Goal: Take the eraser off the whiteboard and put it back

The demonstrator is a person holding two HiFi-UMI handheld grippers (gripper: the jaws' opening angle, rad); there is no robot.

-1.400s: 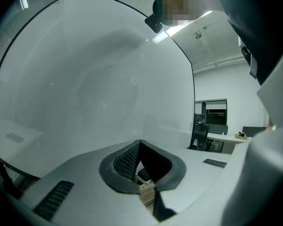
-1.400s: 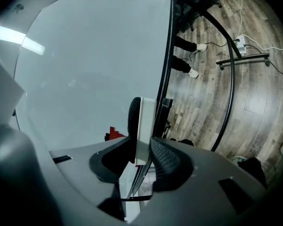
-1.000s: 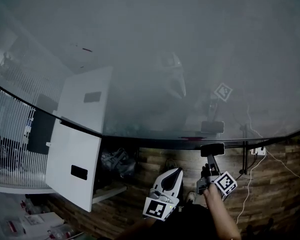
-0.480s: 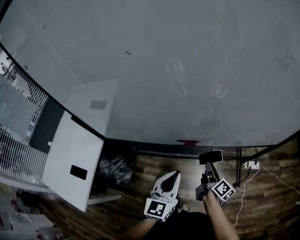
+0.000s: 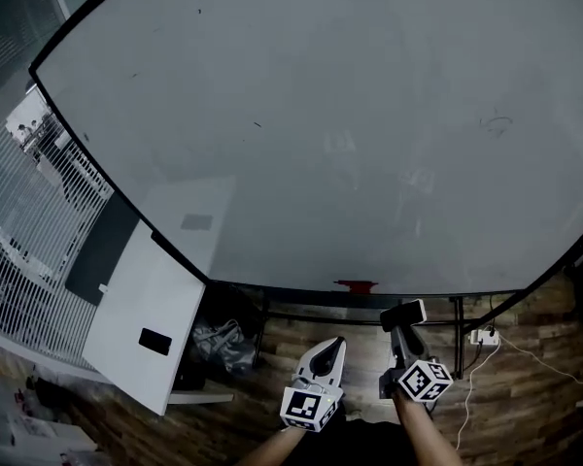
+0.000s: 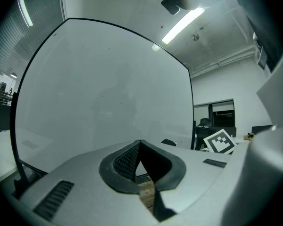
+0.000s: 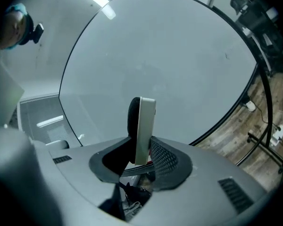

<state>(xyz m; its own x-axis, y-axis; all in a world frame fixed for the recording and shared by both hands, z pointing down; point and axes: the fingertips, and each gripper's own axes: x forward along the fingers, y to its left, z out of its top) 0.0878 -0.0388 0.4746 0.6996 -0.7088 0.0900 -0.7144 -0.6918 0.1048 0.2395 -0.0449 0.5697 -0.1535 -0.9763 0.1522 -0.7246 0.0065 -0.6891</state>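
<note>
Jaws of the right hand-held gripper [image 7: 139, 149] clamp the lower end of the white-backed, black-felt eraser [image 7: 142, 121], upright, short of the large pale whiteboard [image 7: 170, 60]; the left hand-held gripper [image 6: 140, 145] is clenched empty. Pinched so low, the eraser could pivot or drop if pressed on crooked.

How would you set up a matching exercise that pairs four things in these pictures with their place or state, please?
Things:
1. eraser
2. left gripper
3. red object
4. white panel

Place or state:
A. at the bottom edge of the whiteboard
B. clamped in the right gripper
C. shut, holding nothing
D. left of the whiteboard, lower down

Pairs: 1-B, 2-C, 3-A, 4-D
</note>
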